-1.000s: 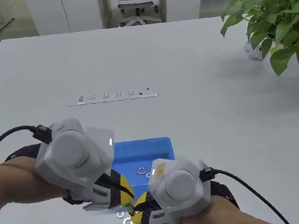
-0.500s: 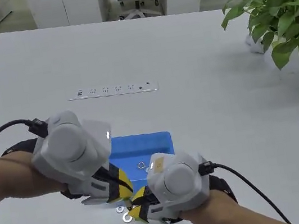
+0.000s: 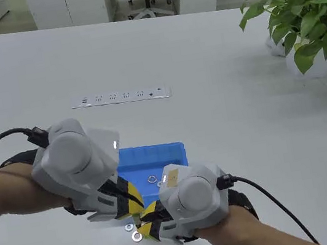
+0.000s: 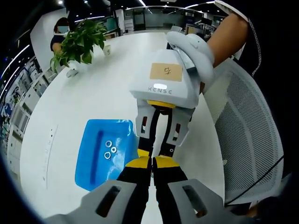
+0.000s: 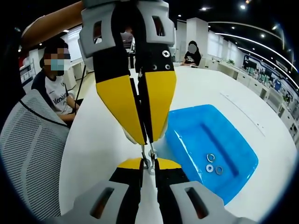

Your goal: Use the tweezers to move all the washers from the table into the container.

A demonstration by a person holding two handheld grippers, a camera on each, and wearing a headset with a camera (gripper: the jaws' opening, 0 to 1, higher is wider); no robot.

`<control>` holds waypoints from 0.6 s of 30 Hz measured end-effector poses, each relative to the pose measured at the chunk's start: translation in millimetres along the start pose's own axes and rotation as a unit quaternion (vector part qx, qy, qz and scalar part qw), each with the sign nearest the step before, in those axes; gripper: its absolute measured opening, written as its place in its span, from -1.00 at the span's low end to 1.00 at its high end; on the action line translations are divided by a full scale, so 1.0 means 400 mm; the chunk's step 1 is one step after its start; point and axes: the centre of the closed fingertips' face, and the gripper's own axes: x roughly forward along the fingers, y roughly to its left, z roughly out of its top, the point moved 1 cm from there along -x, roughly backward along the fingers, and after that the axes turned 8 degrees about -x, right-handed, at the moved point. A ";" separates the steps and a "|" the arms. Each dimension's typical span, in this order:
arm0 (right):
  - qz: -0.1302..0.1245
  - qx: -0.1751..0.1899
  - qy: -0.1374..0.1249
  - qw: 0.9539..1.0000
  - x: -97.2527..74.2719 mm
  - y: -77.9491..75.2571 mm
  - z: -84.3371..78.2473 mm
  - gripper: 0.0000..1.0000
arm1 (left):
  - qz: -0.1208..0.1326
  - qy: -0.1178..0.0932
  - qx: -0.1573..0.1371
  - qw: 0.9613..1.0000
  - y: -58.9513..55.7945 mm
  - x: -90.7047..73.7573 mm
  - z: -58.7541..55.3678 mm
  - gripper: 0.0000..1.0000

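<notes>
head view: left tool (image 3: 133, 203) and right tool (image 3: 147, 223) meet tip to tip low over the table (image 3: 208, 90), at the near edge of the blue container (image 3: 156, 156); loose washers (image 3: 133, 232) lie on the table just beside the tips. left gripper view: left tool pressed together; three washers (image 4: 110, 149) lie in the container. right gripper view: both tools pinch the thin tweezers (image 5: 147, 154), jaws nearly closed.

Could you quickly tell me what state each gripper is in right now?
Left gripper: closed on the tweezers.
Right gripper: closed at the tweezers' tips; grip on them cannot be told.
</notes>
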 end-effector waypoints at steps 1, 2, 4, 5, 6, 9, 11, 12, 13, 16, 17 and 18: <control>-0.001 0.000 0.000 1.000 0.000 -0.001 0.000 -0.78 | 0.001 0.000 0.001 1.000 0.001 0.000 0.000 -0.89; -0.001 0.001 0.000 1.000 -0.001 0.000 0.001 -0.78 | 0.000 -0.001 0.000 1.000 0.000 0.000 0.001 -0.90; -0.002 -0.002 -0.001 1.000 -0.001 0.000 0.002 -0.78 | 0.000 -0.002 0.002 1.000 0.001 0.001 0.003 -0.90; -0.002 -0.001 -0.001 1.000 -0.001 0.001 0.003 -0.78 | -0.001 -0.005 0.001 1.000 0.000 0.001 0.006 -0.90; -0.002 -0.001 -0.002 1.000 -0.001 0.002 0.003 -0.78 | -0.001 -0.006 0.001 1.000 -0.001 0.000 0.008 -0.90; -0.001 0.000 -0.002 1.000 -0.002 0.009 0.000 -0.78 | 0.000 -0.008 0.001 1.000 0.003 -0.002 0.011 -0.90; -0.002 0.002 -0.002 1.000 -0.004 0.011 -0.004 -0.78 | 0.001 -0.007 0.003 1.000 0.004 -0.002 0.012 -0.90; -0.002 0.004 -0.003 1.000 -0.005 0.013 -0.006 -0.78 | 0.001 -0.008 0.003 1.000 0.005 -0.003 0.013 -0.90; -0.001 0.004 -0.003 1.000 -0.005 0.014 -0.006 -0.78 | 0.001 -0.009 0.003 1.000 0.004 -0.003 0.014 -0.90; -0.003 0.006 -0.003 1.000 -0.006 0.014 -0.009 -0.77 | 0.000 -0.009 0.005 1.000 0.004 -0.004 0.017 -0.90; -0.006 0.007 -0.003 1.000 -0.007 0.013 -0.009 -0.77 | 0.000 -0.009 0.005 1.000 0.004 -0.003 0.018 -0.90; -0.006 0.008 -0.004 1.000 -0.008 0.012 -0.009 -0.76 | 0.000 -0.008 0.006 1.000 0.004 -0.003 0.019 -0.90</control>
